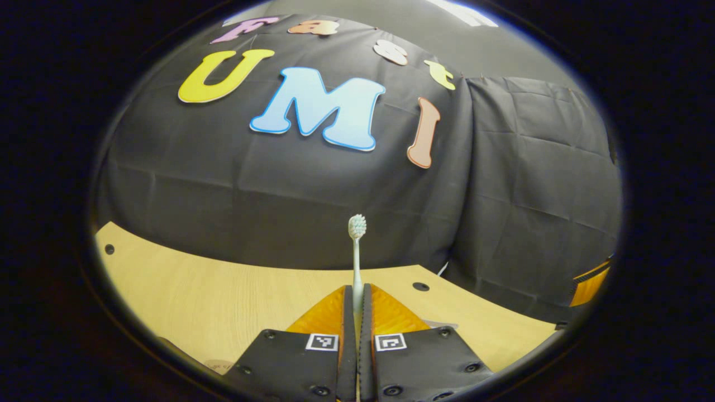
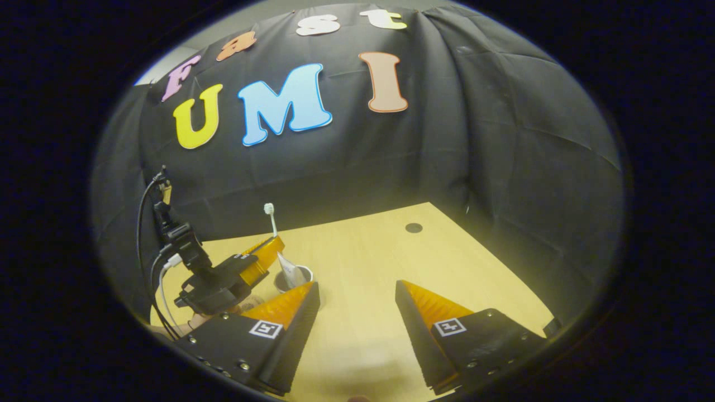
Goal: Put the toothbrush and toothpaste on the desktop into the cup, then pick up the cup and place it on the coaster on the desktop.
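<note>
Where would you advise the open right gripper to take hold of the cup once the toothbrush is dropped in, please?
Probably the cup wall, from the side. Its mouth faces up with the toothpaste sticking out, and the toothbrush in the left gripper hangs above, so a top grasp looks crowded. The right gripper is open beside it.

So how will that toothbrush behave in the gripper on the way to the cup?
The toothbrush is thin and probably light. Pinched low by the left gripper, its bristle end stands upright, so it may pivot or slip. It looks stiff enough not to droop.

My toothbrush (image 1: 357,251) stands upright, bristles up; toothpaste (image 2: 289,270) leans inside the cup (image 2: 301,274) on the desk.
</note>
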Demonstrator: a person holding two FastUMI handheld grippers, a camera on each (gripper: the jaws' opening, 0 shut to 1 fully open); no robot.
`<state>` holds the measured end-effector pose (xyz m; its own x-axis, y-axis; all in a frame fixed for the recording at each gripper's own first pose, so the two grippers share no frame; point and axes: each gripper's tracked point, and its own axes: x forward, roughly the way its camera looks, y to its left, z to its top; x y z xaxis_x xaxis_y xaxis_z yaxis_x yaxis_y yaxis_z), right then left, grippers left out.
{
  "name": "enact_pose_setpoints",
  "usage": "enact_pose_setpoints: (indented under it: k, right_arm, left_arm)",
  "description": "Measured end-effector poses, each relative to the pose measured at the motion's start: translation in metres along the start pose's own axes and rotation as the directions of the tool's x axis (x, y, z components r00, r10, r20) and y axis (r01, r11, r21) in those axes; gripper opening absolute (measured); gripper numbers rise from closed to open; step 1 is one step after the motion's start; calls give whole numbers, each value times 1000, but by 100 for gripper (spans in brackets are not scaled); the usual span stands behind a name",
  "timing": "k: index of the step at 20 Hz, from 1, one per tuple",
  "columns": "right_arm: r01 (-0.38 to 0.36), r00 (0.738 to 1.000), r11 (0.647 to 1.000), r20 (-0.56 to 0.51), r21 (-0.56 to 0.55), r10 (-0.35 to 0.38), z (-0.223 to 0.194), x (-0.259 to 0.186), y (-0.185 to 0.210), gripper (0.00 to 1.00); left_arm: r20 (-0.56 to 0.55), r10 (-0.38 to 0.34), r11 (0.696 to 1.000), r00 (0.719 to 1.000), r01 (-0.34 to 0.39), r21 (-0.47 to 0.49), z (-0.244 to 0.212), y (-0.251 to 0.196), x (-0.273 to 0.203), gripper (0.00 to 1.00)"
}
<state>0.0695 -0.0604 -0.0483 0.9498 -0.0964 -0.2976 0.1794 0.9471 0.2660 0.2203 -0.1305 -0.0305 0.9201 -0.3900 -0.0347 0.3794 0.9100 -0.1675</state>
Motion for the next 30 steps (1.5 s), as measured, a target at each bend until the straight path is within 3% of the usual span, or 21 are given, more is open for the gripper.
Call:
enact_pose_setpoints:
  k: [3, 4, 7, 8, 9, 10, 11, 13, 14, 15, 16, 18, 19, 23, 25, 30]
  right_arm:
    - [-1, 1000, 1000, -1, 12, 1, 0, -1, 1, 83]
    - [-4, 1000, 1000, 2, 15, 4, 1, -1, 3, 83]
    - [-19, 1000, 1000, -1, 21, 19, 2, 0, 6, 83]
    - [-25, 1000, 999, 1, 22, 25, 3, 0, 8, 83]
    - [-32, 1000, 999, 1, 21, 32, 3, 1, 9, 83]
    - [-36, 999, 999, -1, 18, 36, 4, 2, 11, 83]
    - [-43, 999, 999, -3, 13, 43, 4, 3, 12, 83]
    - [-59, 998, 998, -10, -1, 59, 5, 7, 15, 83]
    - [-67, 998, 998, -19, -11, 67, 4, 10, 18, 83]
    - [-75, 997, 997, -29, -20, 74, 3, 12, 20, 83]
    - [-81, 996, 996, -43, -29, 79, 1, 16, 23, 83]
    - [-89, 993, 995, -81, -43, 86, -5, 24, 27, 83]
    - [-96, 991, 994, -101, -46, 91, -9, 28, 30, 83]
    - [-137, 973, 990, -191, -44, 126, -23, 44, 50, 86]
    - [-151, 963, 988, -234, -41, 137, -25, 51, 59, 86]
    - [-157, 925, 987, -354, -30, 137, -36, 76, 82, 86]
  left_arm:
    - [-33, 21, 1000, 999, -21, 11, -7, 6, -1, 12]
    - [-39, 24, 1000, 999, -23, 12, -10, 7, -3, 17]
    - [-62, 28, 999, 998, -27, 17, -12, 7, -10, 14]
    - [-74, 22, 1000, 997, -21, 22, -12, 6, -12, 17]
    - [-84, 23, 999, 996, -21, 25, -13, 6, -14, 34]
    - [-90, 21, 1000, 996, -18, 26, -13, 5, -18, 42]
    - [-93, 27, 999, 995, -24, 27, -11, 7, -22, 41]
    - [-86, 43, 999, 995, -41, 26, -4, 10, -35, 64]
    - [-78, 55, 998, 995, -53, 27, 1, 12, -41, 58]
    - [-73, 68, 997, 995, -66, 26, 5, 16, -47, 67]
    - [-72, 78, 997, 994, -76, 22, 8, 18, -54, 67]
    - [-68, 107, 994, 992, -106, 19, 13, 23, -69, 79]
    - [-66, 122, 992, 990, -121, 20, 17, 26, -78, 90]
    - [-72, 186, 982, 980, -184, 33, 26, 39, -106, 91]
    - [-77, 209, 978, 975, -206, 36, 29, 44, -117, 96]
    - [-101, 253, 967, 962, -249, 50, 32, 51, -139, 96]
